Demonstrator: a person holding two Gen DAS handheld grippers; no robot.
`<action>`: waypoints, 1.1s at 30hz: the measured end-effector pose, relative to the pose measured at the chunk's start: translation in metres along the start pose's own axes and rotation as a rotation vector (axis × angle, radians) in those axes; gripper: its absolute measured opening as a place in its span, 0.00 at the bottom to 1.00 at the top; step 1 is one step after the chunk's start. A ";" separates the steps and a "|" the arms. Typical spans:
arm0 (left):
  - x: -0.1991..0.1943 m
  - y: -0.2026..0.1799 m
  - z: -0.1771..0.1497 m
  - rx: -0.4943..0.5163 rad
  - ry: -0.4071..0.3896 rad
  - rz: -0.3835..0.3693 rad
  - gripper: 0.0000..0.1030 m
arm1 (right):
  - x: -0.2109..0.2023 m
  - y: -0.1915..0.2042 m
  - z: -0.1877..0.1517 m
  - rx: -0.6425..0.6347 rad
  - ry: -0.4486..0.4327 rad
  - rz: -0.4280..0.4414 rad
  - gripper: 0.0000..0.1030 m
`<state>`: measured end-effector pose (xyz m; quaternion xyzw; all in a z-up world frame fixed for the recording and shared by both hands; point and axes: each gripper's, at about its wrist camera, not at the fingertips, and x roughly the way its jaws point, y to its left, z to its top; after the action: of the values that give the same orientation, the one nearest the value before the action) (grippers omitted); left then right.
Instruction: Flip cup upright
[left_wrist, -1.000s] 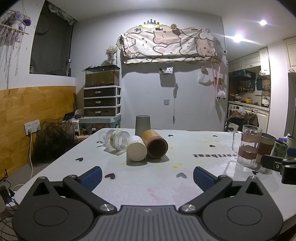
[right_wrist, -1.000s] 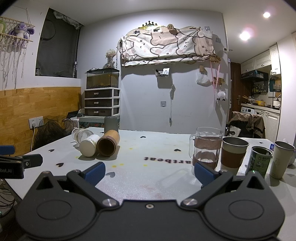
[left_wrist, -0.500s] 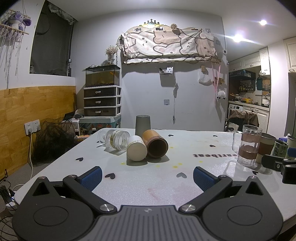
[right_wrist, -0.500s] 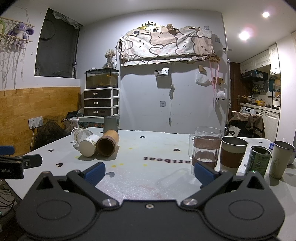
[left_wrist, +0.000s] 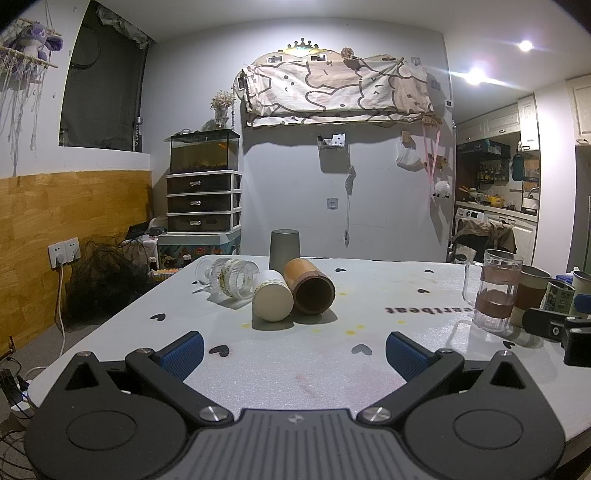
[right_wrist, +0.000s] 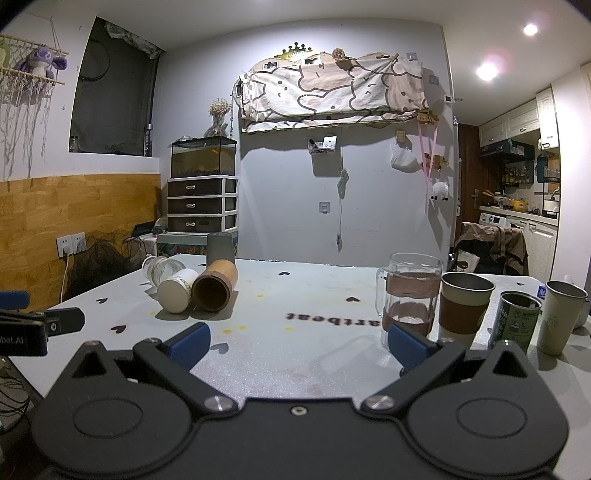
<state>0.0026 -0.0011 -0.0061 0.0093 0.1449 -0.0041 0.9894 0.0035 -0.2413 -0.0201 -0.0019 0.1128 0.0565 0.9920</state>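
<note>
Three cups lie on their sides on the white table: a clear glass cup, a white cup with its base toward me, and a brown wooden cup with its mouth toward me. A grey cup stands upside down behind them. They also show in the right wrist view: the glass cup, white cup, wooden cup, grey cup. My left gripper is open and empty, short of the cups. My right gripper is open and empty.
Upright on the right stand a glass mug, a sleeved paper cup, a green can and a pale tumbler. The right gripper's tip shows in the left wrist view. The table's left edge drops to the floor.
</note>
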 end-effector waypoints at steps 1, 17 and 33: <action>0.001 0.000 -0.001 -0.001 0.001 -0.004 1.00 | 0.000 0.000 0.000 0.000 0.000 0.000 1.00; 0.037 0.011 0.039 -0.063 -0.030 -0.037 1.00 | -0.007 -0.003 -0.003 0.011 -0.010 0.000 1.00; 0.183 -0.027 0.107 -0.115 0.056 -0.177 0.80 | -0.006 -0.012 -0.020 0.004 -0.007 0.054 1.00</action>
<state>0.2078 -0.0307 0.0432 -0.0601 0.1726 -0.0832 0.9796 -0.0054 -0.2541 -0.0387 0.0034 0.1093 0.0829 0.9905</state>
